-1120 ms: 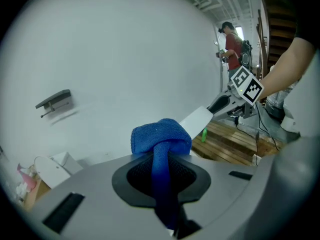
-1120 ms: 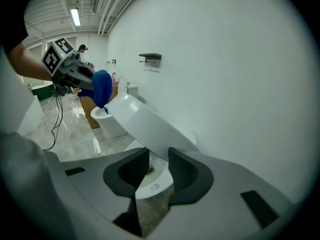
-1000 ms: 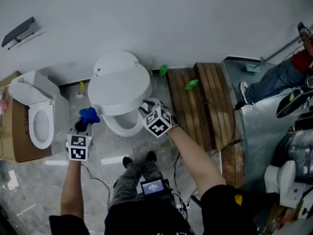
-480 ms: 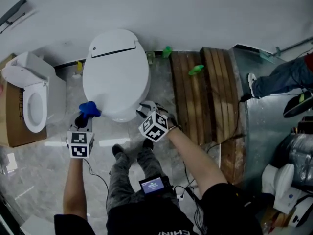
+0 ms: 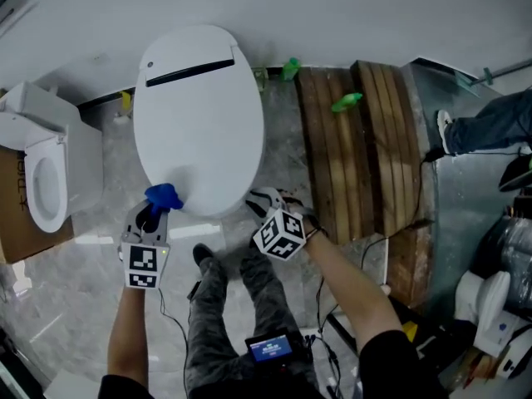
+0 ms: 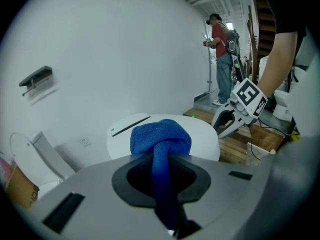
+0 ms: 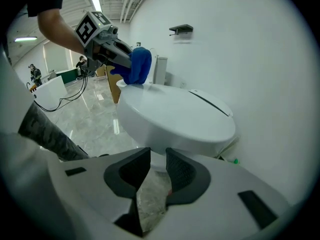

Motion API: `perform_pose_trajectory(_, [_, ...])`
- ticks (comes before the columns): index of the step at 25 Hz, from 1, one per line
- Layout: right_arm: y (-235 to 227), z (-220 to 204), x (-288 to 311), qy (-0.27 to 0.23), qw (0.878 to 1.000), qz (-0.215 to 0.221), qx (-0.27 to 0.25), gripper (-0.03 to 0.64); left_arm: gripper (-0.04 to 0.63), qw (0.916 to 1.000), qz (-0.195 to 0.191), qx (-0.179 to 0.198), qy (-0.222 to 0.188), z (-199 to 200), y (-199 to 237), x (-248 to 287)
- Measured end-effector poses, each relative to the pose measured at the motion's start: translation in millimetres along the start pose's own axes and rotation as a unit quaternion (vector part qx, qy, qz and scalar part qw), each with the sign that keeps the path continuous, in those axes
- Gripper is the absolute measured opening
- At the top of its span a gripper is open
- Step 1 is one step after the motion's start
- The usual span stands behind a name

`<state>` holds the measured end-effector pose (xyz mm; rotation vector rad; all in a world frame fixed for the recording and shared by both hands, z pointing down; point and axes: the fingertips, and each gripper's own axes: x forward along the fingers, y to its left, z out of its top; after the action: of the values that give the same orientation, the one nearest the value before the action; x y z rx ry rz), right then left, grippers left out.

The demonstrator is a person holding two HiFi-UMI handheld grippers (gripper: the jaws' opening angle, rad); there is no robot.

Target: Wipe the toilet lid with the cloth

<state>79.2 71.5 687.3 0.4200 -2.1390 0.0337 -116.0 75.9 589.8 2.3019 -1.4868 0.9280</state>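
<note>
One toilet lid [image 5: 199,115]: white, shut flat.
Left tongs [image 5: 150,216]: clamped on the blue cloth [image 5: 163,196], which bunches up past the tips.
Cloth: at the lid's near left edge; whether it touches is unclear.
Right tongs [image 5: 262,199]: jaws apart, just been closing, nothing between them; beside the lid's near right edge.

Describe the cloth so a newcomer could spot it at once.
Find the closed white toilet against the wall. At its near edge, the left tongs pinch a bunched cloth. Its bright blue sets it apart from the white porcelain and grey tongs.
</note>
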Motion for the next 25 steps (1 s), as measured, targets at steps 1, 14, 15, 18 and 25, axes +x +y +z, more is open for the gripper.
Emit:
perform_pose_trajectory(1, [2,-6,7,0.000,1.000,0.001,0.000,0.105,0.054,1.0000,-0.004,0.001,0.000,-6,-2,6])
perform_pose_trajectory(14, [16,-85,105,0.044,0.999,0.007,0.028,0.050,0.054,0.9994,-0.030,-0.012,0.012,-73,-19,76])
perform_pose_trajectory(15, [17,-89,111,0.049,0.998,0.008,0.032,0.048,0.054,0.9993,-0.032,-0.014,0.015,-78,-21,80])
perform_pose_trajectory(18, [16,-98,125,0.066,0.997,0.012,0.041,0.040,0.054,0.9989,-0.035,-0.022,0.024,-92,-28,87])
perform_pose_trajectory(25, [16,-111,141,0.102,0.991,0.023,0.079,0.025,0.054,0.9980,-0.039,-0.030,0.039,-110,-38,97])
